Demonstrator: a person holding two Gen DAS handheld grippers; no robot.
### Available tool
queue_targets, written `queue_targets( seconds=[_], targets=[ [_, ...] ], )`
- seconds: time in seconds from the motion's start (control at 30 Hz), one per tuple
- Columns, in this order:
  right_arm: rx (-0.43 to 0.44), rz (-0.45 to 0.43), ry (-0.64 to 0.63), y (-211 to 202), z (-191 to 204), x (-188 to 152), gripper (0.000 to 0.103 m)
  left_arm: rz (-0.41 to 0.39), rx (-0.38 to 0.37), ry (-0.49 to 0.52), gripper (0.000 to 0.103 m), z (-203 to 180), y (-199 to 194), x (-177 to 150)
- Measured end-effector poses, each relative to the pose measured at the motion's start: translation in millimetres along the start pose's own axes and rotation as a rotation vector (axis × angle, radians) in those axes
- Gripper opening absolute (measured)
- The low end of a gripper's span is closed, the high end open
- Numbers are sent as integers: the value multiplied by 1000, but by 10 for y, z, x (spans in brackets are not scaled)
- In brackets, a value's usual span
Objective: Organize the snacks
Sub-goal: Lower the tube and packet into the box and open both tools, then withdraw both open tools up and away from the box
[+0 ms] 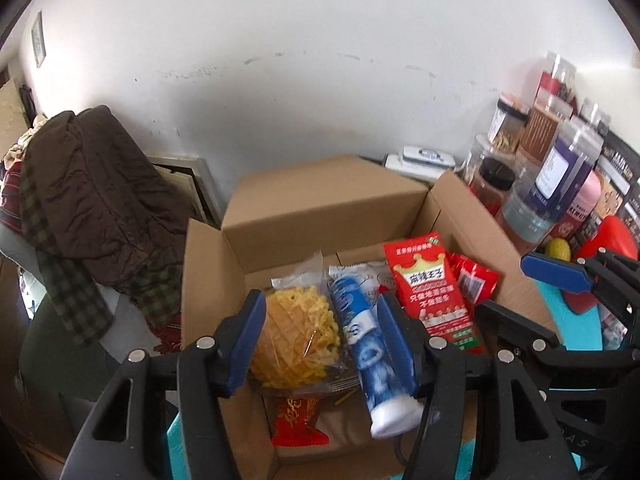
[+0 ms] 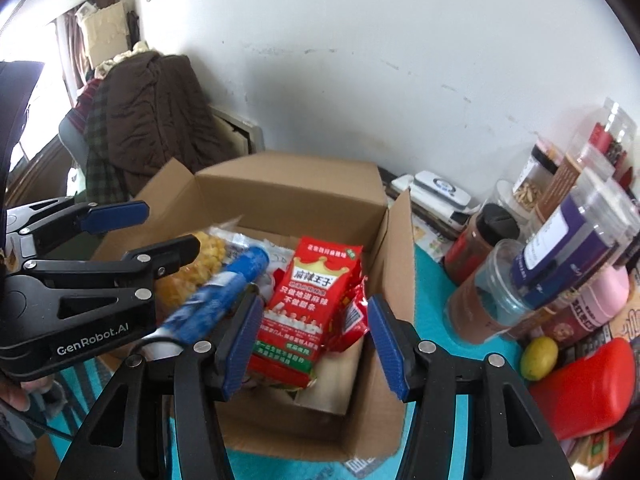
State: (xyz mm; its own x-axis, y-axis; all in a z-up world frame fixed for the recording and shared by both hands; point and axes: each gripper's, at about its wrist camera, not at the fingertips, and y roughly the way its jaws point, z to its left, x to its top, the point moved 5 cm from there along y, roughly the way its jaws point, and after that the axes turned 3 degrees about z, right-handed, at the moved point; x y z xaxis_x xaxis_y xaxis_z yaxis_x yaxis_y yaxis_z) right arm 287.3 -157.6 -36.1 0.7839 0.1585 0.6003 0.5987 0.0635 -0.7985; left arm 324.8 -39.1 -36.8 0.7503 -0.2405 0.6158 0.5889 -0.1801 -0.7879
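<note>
In the open cardboard box [image 2: 304, 216] on the teal-covered surface [image 2: 434, 312] lie the snacks: a clear bag of yellow lattice crisps [image 1: 296, 336], a blue-and-white tube-shaped pack [image 1: 362, 332] and a red packet [image 2: 310, 300] with a gold crown and the white panel reading "麻辣王子", with "不做甜条" in white below it and a green band at its foot. A second, smaller red packet [image 2: 352, 312] is tucked just beside it, and a small red wrapper [image 1: 298, 420] with gold characters too blurred to read lies at the near end of the box. The left gripper [image 1: 320, 344] hangs over the crisps and the blue pack, its blue-padded fingers [image 1: 246, 340] apart and clamped on nothing, though the right-hand pad sits against the blue pack. The right gripper [image 2: 316, 344] hangs over the red packet, fingers [image 2: 386, 348] likewise apart and not pressing on it. "GenRobot.AI" is printed in white on the left gripper's black body. Right of the box stand clear jars [image 2: 568, 216] with labels too small to read, a yellow fruit [image 2: 540, 358] and a red container [image 2: 592, 388]. A brown coat [image 2: 156, 120] hangs behind.
</note>
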Motion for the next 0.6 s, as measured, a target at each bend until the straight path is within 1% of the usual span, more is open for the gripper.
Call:
queue_targets(
  seconds=[0.2, 0.3, 0.47, 0.6],
  targets=[
    [-33, -79, -5, -360, 41, 61, 55, -69, 11, -7, 58, -18, -362, 57],
    [-33, -113, 3, -534, 59, 83, 55, -103, 6, -12, 58, -41, -561, 72],
    [-46, -187, 0, -894, 108, 81, 55, -165, 18, 3, 58, -84, -914, 63],
    [-47, -241, 0, -1176, 147, 35, 55, -199, 11, -2, 58, -95, -1167, 12]
  ],
)
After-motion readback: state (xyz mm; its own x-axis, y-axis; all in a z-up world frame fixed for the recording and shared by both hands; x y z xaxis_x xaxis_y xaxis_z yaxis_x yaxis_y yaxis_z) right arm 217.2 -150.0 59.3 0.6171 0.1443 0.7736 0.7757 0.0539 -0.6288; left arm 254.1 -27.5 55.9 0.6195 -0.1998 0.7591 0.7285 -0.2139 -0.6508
